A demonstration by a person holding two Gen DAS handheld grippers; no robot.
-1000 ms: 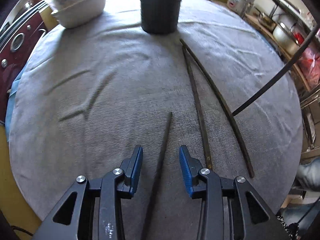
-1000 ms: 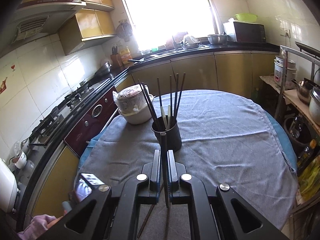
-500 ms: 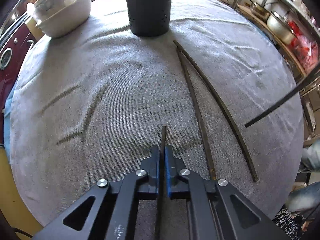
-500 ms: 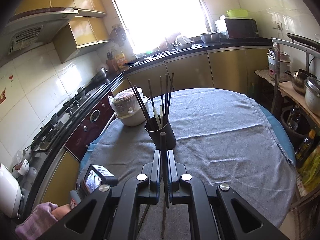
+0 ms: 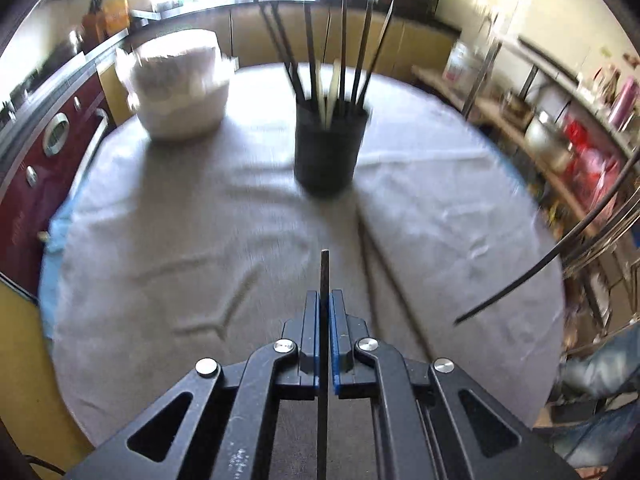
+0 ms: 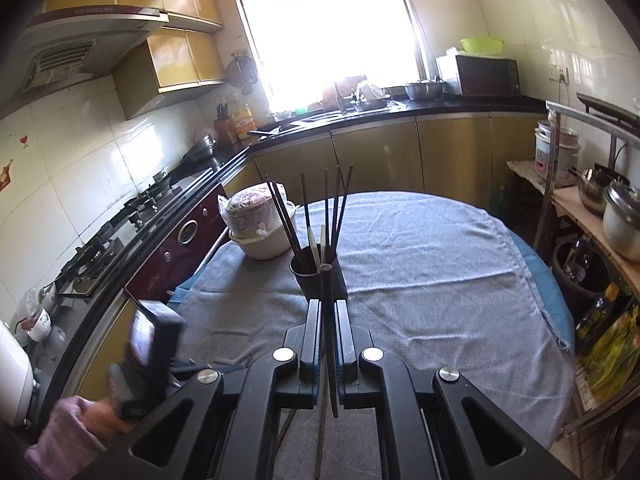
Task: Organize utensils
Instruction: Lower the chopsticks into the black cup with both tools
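Left claw [image 5: 325, 316]: pressed together on one dark chopstick [image 5: 324, 276], which is pinched near one end; a short tip stands out past the blue pads and the rest runs back under the claw. No contact with the counter [image 5: 160, 248] is seen, so the stick is judged lifted.

Right claw [image 6: 329, 328]: likewise pinched on a second chopstick [image 6: 327, 292], its long axis in line with the fingers, tip pointed at the holder.

Black holder [image 5: 329, 148]: upright near the counter's middle, straight ahead of both claws, already carrying several sticks that fan outward from its mouth. From the left view it lies well apart; from the right view it appears nearer, so the right hand is judged closer.

Two more chopsticks [image 5: 394, 292] are left flat on the cloth, just right of the left claw, long axes running toward the holder.

A wrapped white bowl [image 5: 180, 92] stands left of the holder, apart from it. Open cloth lies between claws and holder; nothing is seen in the path. The fanned sticks narrow the mouth, so a steep, near-upright entry is judged necessary.
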